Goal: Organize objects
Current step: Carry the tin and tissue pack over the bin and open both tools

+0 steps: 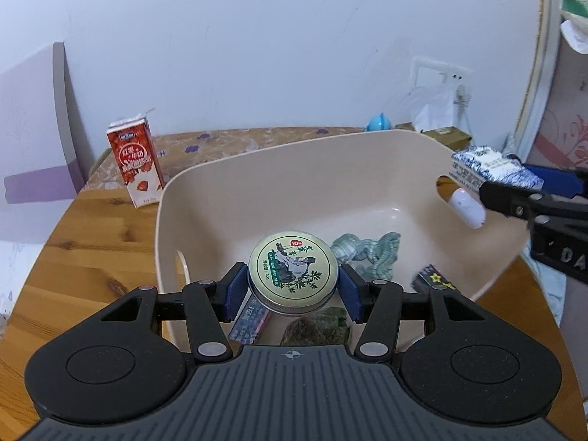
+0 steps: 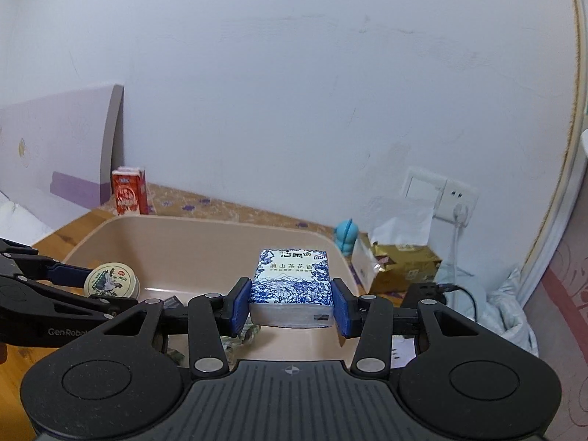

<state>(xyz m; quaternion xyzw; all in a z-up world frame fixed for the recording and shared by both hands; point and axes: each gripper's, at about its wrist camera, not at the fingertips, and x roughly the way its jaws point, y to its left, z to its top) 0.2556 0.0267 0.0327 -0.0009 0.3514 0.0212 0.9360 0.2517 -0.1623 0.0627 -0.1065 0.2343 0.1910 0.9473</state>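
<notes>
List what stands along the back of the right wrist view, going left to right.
Purple-striped board → red milk carton → blue toy figure → gold packet → wall socket.

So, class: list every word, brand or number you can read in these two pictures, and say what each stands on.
"GenRobot", cut off at the edge: left hand-held gripper arm.
"DA", cut off: right hand-held gripper body.
"30g": round gold tin with green print; its Chinese characters are too small.
Blue-and-white tissue pack: Chinese lines, unsure.
Red milk carton: blurred.
</notes>
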